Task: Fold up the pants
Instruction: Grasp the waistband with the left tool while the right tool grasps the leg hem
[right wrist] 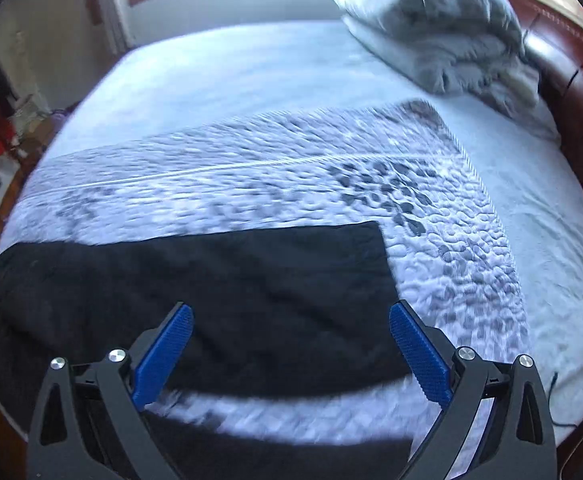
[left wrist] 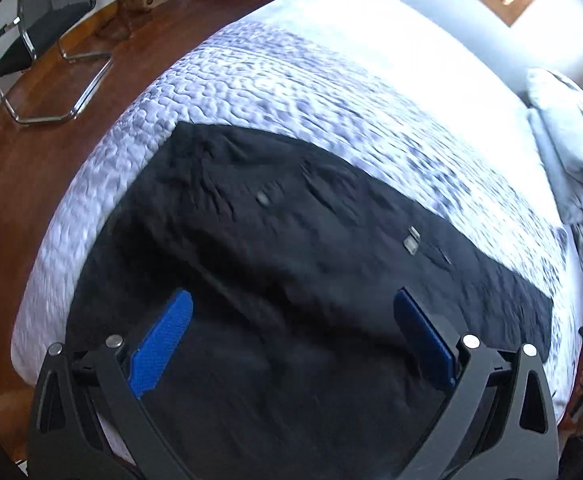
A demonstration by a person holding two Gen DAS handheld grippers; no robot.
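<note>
Quilted bed (right wrist: 471, 248), black pants (right wrist: 211, 280) near its edge.

From my left wrist camera I look down close over the black pants (left wrist: 291, 280) on the bed (left wrist: 251, 92); my right wrist camera faces the headboard (right wrist: 571, 80), sharing both.

The left tongs (left wrist: 291, 338) have two black arms of angular shape with triangular cut-outs, and round silver screws sit at the joints. Each finger carries a blue pad (left wrist: 163, 344) with a fine ribbed texture. The right tongs (right wrist: 291, 350) look the same: black frame, silver screws, blue ribbed pads (right wrist: 419, 354).
</note>
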